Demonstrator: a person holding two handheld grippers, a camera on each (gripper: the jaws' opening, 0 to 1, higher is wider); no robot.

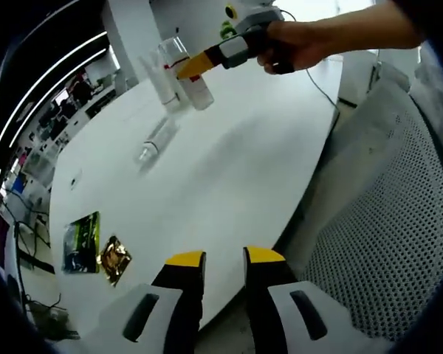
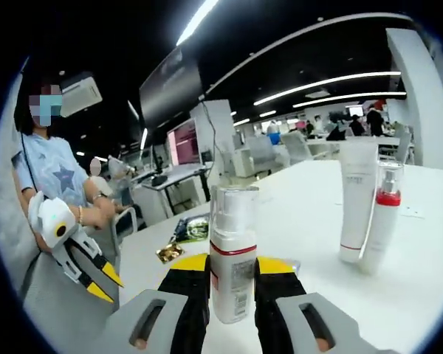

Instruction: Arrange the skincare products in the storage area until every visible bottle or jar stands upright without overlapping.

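- Two white containers stand upright, touching, on the white table (image 2: pixel 428 243): a tall white tube with a red band near its foot (image 2: pixel 356 199) and, just beside it, a white pump bottle with a red collar (image 2: pixel 382 221).
- The right tool (image 2: pixel 232 269), yellow-tipped with black jaws, is clenched on a white foam-pump bottle with a clear cap and a red stripe (image 2: pixel 232 254), held upright near the tall white tube.
- The left tool (image 1: pixel 225 258) hangs released at the table's near edge (image 1: pixel 229 192), its jaws apart with nothing between them.
- A clear plastic bottle (image 1: pixel 156 140) lies on its side on the table, well apart from the left tool.
- A green packet (image 1: pixel 82 241) and a shiny gold sachet (image 1: pixel 114 259) lie flat on the table, nearer the left tool.
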